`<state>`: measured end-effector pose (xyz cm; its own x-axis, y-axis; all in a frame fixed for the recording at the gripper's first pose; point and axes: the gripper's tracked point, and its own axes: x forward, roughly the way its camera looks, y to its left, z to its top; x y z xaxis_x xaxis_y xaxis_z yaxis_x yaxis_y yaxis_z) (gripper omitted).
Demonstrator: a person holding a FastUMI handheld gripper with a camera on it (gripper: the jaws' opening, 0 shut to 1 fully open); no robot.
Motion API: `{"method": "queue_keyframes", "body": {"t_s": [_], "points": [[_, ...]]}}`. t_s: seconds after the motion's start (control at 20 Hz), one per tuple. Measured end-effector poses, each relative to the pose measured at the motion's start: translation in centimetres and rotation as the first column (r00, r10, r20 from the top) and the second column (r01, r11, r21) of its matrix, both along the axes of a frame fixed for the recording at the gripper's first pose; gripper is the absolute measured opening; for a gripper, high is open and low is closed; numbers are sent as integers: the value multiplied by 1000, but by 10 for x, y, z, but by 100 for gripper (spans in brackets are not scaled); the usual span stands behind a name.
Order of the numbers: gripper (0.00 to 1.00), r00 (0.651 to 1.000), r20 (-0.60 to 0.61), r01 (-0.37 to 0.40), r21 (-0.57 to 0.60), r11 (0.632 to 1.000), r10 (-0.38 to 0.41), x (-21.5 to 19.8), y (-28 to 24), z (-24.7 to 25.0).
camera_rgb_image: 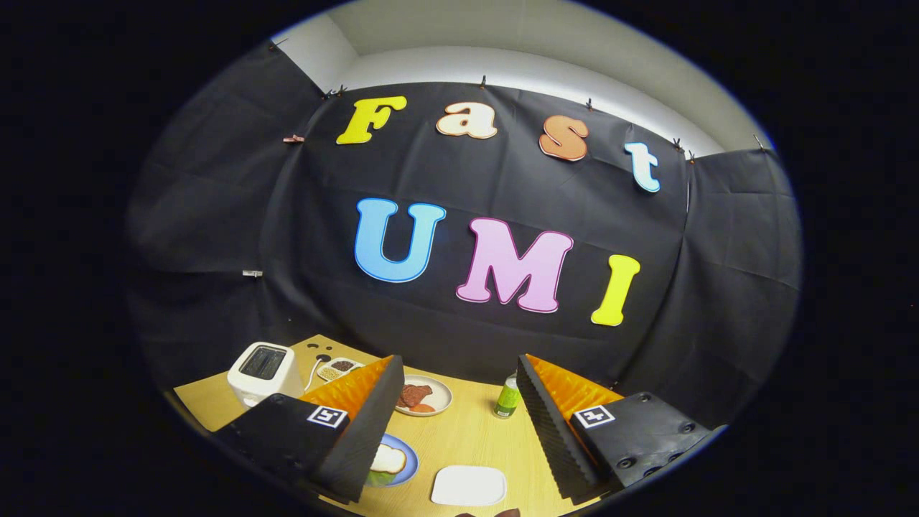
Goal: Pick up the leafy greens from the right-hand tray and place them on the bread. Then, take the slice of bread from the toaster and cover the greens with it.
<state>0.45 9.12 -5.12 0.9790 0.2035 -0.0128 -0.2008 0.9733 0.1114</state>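
Note:
My gripper (458, 357) is open, held above the wooden table with nothing between its wide-spread fingers. Beside the left finger (362, 416), low down, a blue plate (411, 459) carries a slice of bread (388, 457) with leafy greens (378, 477) peeking out from under it; the finger hides part of the plate. A white tray (469, 485) lies empty between the fingers, close below. The white toaster (263, 372) stands beyond the left finger at the table's far left; its slot looks dark.
A round plate with pieces of meat (423, 395) sits beyond the blue plate. A small green bottle (508, 397) stands near the right finger's tip. A divided dish of beans (339, 369) lies next to the toaster, by the black cloth wall.

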Motion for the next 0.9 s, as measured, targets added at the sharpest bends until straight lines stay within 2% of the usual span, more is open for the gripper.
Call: {"method": "queue_keyframes", "body": {"t_s": [0.5,0.9], "points": [[98,998,11,-57,-5,998,57,-6,12,6],[98,999,-4,-39,6,999,39,-14,8,1]]}}
